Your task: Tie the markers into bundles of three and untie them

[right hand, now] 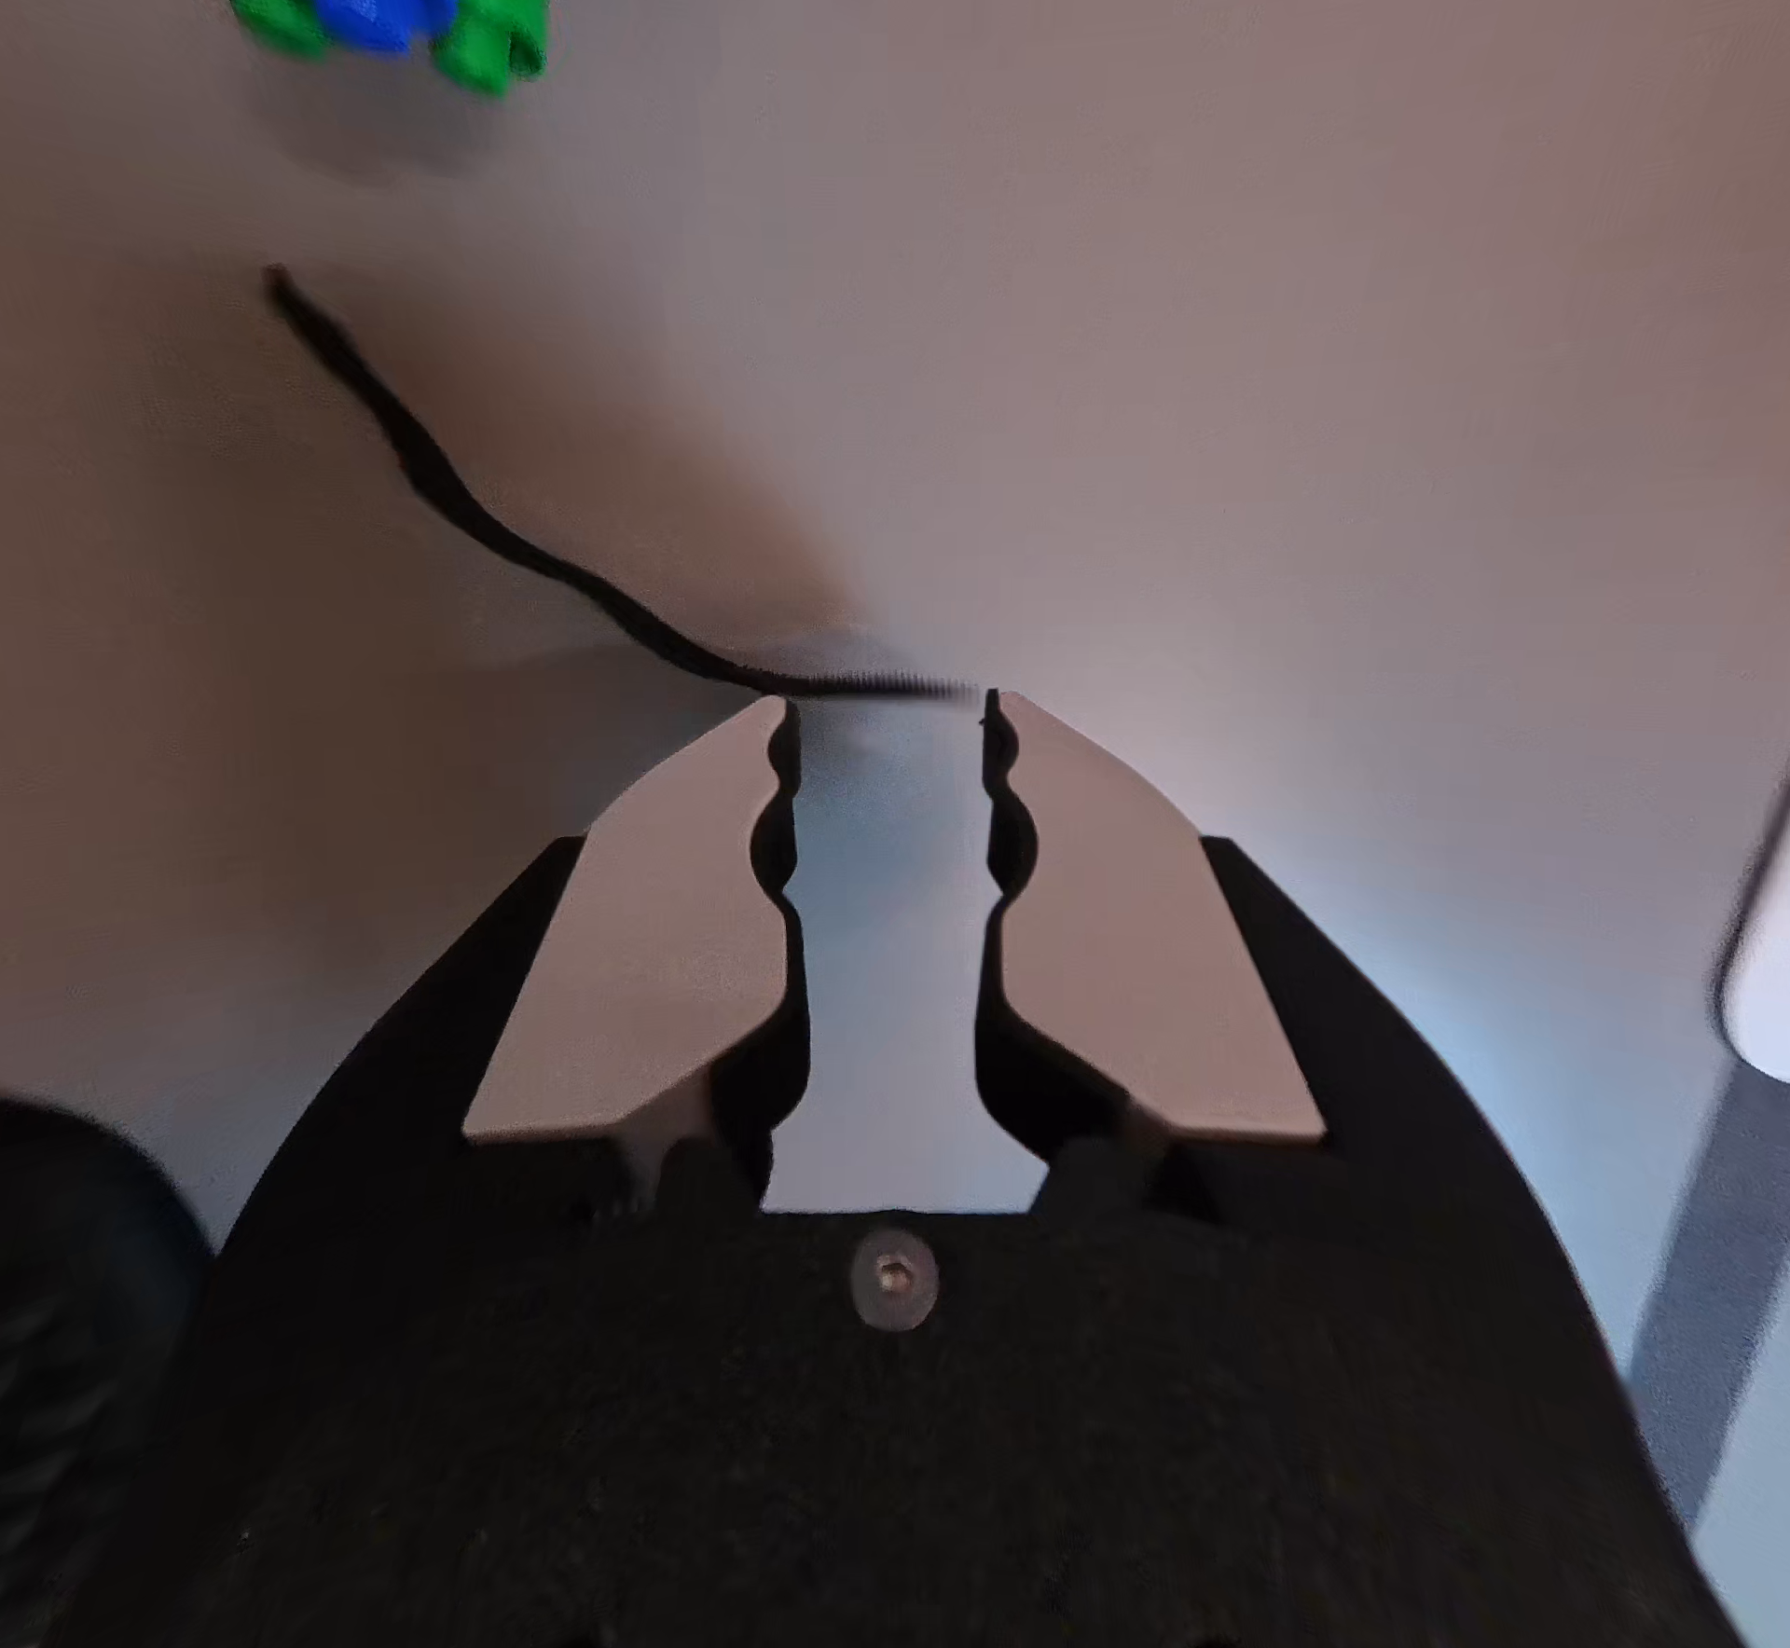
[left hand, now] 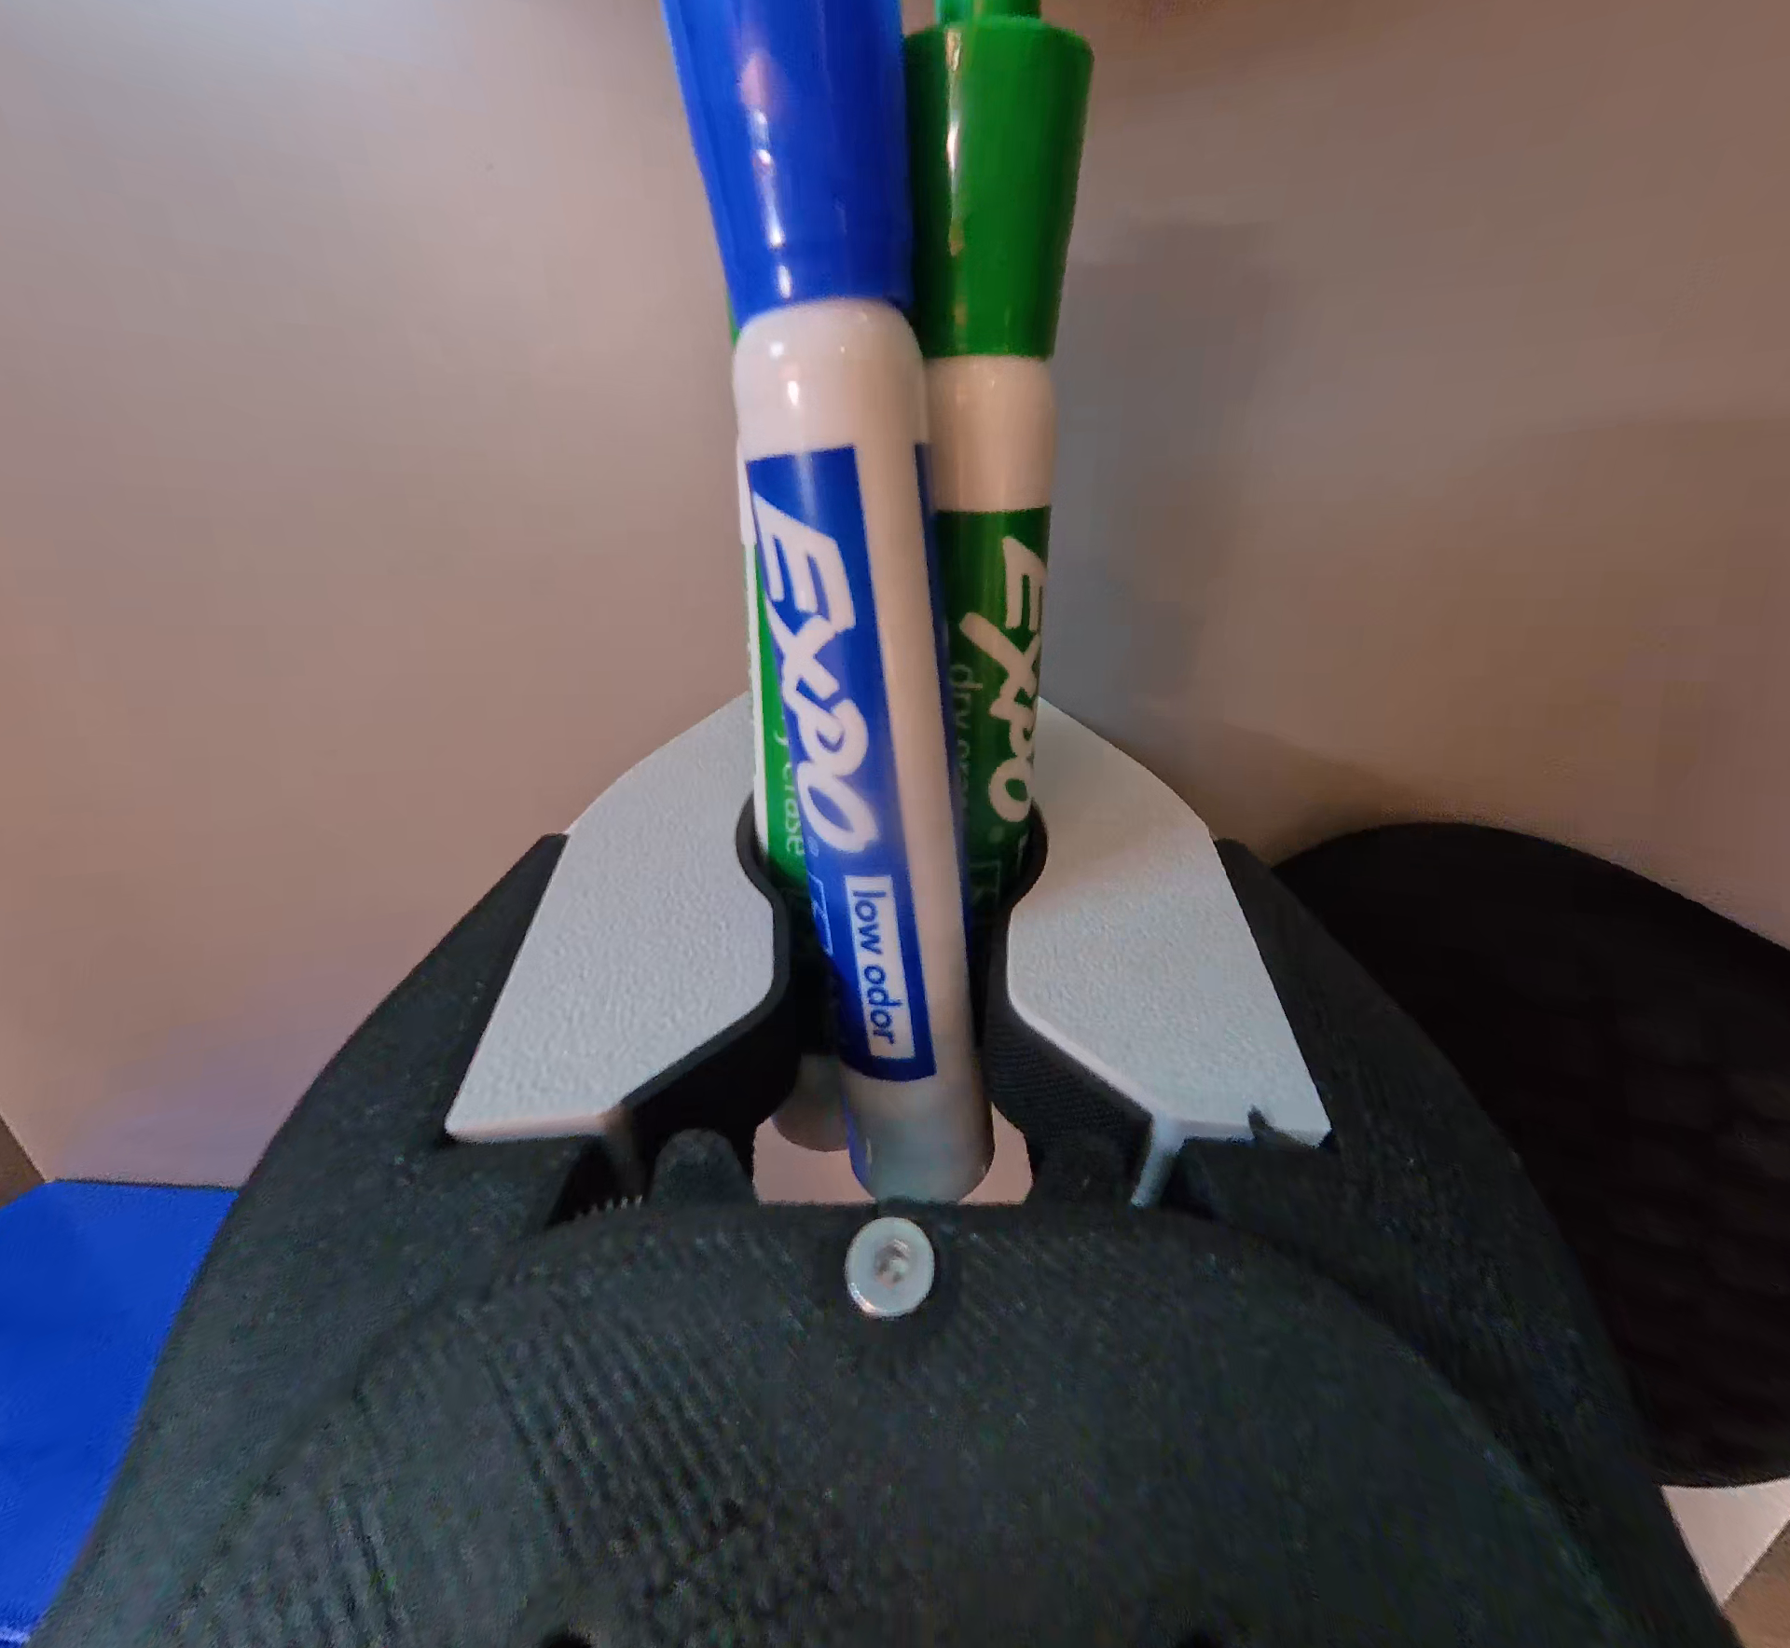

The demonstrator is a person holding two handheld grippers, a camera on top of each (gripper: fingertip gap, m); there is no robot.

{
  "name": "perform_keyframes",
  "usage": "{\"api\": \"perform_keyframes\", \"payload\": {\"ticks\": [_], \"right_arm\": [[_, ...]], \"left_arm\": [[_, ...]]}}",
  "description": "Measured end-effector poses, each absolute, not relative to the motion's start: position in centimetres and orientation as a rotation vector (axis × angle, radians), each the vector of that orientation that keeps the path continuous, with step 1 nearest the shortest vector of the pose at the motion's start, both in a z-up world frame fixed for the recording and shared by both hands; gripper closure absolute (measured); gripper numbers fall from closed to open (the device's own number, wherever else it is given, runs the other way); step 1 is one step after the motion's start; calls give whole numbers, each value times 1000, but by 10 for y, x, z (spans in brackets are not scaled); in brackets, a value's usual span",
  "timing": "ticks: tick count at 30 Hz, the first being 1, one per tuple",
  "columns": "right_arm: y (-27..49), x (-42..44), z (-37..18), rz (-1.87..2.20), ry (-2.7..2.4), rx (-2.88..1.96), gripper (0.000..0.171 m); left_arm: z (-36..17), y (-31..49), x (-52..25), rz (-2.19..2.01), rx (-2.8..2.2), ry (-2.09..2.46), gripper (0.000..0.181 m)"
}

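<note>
Left hand-held gripper (left hand: 889,836), seen along its fingers: its jaws are closed around a cluster of three markers, which stand lengthwise between the grey finger plates with their caps pointing away from the camera. The blue marker (left hand: 823,536) lies nearest the viewer, its blue cap uppermost and its white barrel running down to the black gripper body, just above a silver screw (left hand: 889,1294). A green marker (left hand: 1003,459) sits beside it to the right, touching it. A second green marker (left hand: 775,711) is mostly hidden behind the blue one, with only a strip of its green label showing at the left. Beyond them lies the pale tabletop (left hand: 339,439). A blue object (left hand: 87,1369) shows at the lower left edge and a dark rounded object (left hand: 1550,972) at the right; neither can be identified.

Right hand-held gripper (right hand: 889,706): its jaws stand narrowly apart and hold nothing, with bare tabletop visible in the gap. A thin black cord (right hand: 504,527) lies on the tabletop, running from the upper left down to just beyond the fingertips; whether it touches them cannot be told, as its near end is blurred. The capped ends of the three markers appear at the upper left of this view, well apart from the right hand-held gripper.
</note>
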State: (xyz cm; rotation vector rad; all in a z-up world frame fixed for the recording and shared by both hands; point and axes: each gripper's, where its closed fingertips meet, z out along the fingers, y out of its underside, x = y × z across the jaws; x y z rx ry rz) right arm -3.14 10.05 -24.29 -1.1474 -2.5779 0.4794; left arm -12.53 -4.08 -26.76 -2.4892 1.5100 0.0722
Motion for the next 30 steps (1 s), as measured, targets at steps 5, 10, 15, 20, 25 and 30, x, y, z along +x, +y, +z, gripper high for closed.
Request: {"api": "perform_keyframes", "payload": {"ticks": [5, 10, 15, 20, 25, 30], "right_arm": [[104, -31, -202, 570, -2259, -1212, 128], [71, -5, -221, 696, -2142, -1309, 131], [52, -2, -242, 798, -2032, -1414, 126], [52, -10, -242, 788, -1988, -1366, 125], [53, -16, -238, 664, -2076, -1099, 123], [57, -23, -251, 510, -2246, -882, 126]], "left_arm": [[-266, -40, -122, 88, -2488, 1530, 138], [-261, -39, -120, 107, -2476, 1541, 138], [-259, -37, -120, 142, -2459, 1559, 138], [-258, -38, -121, 123, -2454, 1576, 138], [-259, -38, -124, 132, -2476, 1596, 138], [-262, -41, -123, 118, -2495, 1585, 138]]}}
